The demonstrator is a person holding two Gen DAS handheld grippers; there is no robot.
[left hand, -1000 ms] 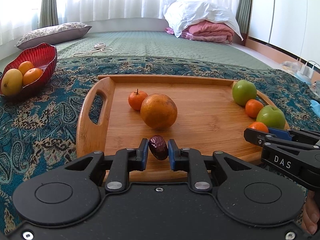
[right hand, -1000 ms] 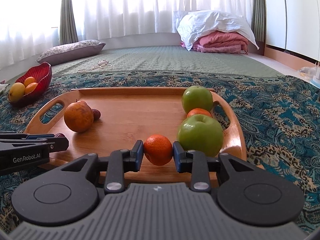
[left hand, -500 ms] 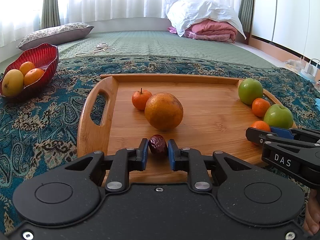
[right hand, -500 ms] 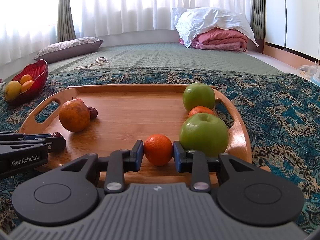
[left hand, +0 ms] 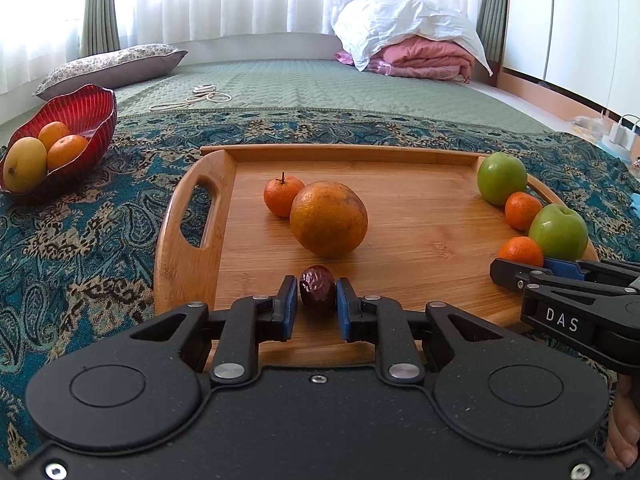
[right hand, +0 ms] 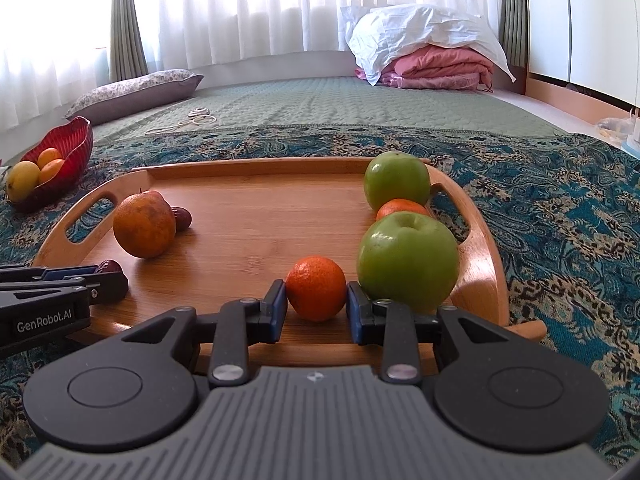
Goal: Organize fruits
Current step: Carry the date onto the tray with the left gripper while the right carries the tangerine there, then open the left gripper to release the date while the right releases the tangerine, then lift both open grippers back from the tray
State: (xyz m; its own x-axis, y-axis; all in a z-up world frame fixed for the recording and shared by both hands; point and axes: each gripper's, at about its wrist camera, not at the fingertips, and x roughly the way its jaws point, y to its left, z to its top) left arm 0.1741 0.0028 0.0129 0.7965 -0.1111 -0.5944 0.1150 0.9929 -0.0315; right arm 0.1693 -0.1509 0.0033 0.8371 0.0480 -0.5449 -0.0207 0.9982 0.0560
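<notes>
A dark red date [left hand: 317, 288] is clamped between the blue pads of the left gripper [left hand: 318, 307] at the near edge of a wooden tray [left hand: 188, 272], which is laid on a teal paisley cloth [left hand: 80, 264]. Just beyond the date, a large orange [left hand: 329, 224] is seen on the tray floor, with a stemmed mandarin [left hand: 281, 195] touching it on its far left side. In the right wrist view a second date [right hand: 183, 218] is shown tucked behind the large orange.

On the right side of the tray, a small mandarin [right hand: 316, 294] is gripped between the pads of the right gripper [right hand: 316, 312], its jaws closed on the fruit. A green apple [right hand: 407, 262] is seen right beside it, close against the right-hand pad. Behind that apple another mandarin [right hand: 402, 208] is lined up, and then a second green apple [right hand: 397, 179], near the tray's right handle.

Off the tray, to the far left on the cloth, a red ribbed bowl [left hand: 86, 110] is shown holding a yellow fruit [left hand: 24, 165] and two oranges [left hand: 66, 151]. A pillow [left hand: 112, 66], a coiled cord [left hand: 200, 96] and folded pink bedding [left hand: 424, 60] under a white cover are pictured on the green quilted bed behind.
</notes>
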